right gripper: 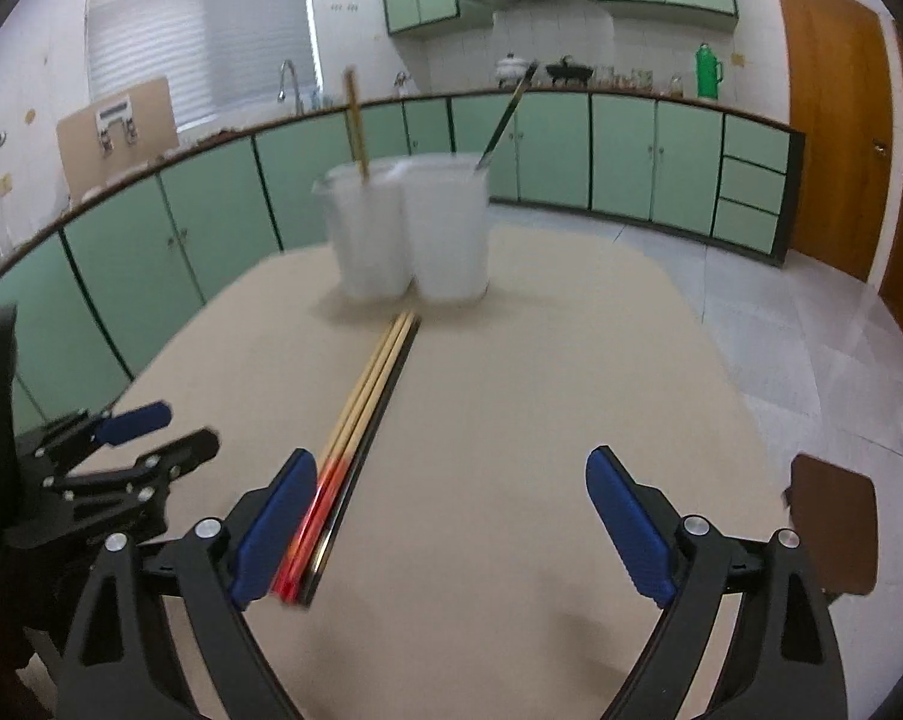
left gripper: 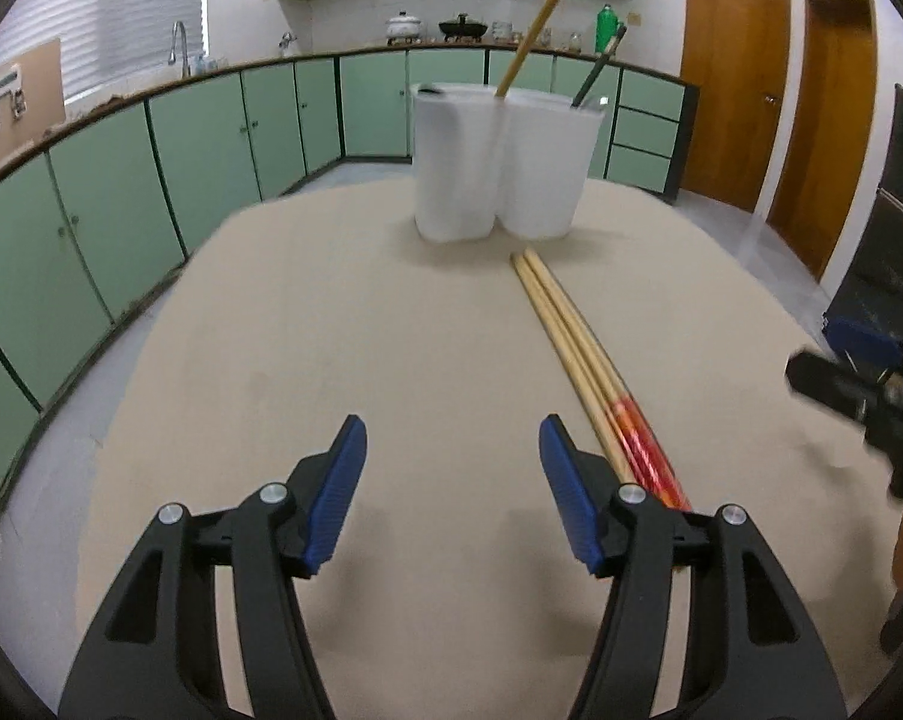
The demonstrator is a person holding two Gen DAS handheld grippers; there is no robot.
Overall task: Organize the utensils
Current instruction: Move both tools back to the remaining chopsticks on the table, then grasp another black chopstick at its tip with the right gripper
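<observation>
Several chopsticks (left gripper: 577, 348) with red ends lie side by side on the beige table (left gripper: 331, 330), pointing at two white holder cups (left gripper: 499, 162). One cup holds a wooden chopstick (left gripper: 529, 39), the other a dark one (left gripper: 598, 69). My left gripper (left gripper: 451, 480) is open and empty, just left of the chopsticks' red ends. In the right wrist view the chopsticks (right gripper: 367, 402), with a dark one beside them, lie by the left finger of my open, empty right gripper (right gripper: 451, 516). The cups (right gripper: 412, 228) stand beyond. The left gripper (right gripper: 121, 450) shows at the left.
The right gripper (left gripper: 859, 384) shows at the right edge of the left wrist view. Green kitchen cabinets (left gripper: 211, 138) run behind the table. A brown chair seat (right gripper: 835, 528) stands by the table's right side. Wooden doors (left gripper: 733, 78) are at the far right.
</observation>
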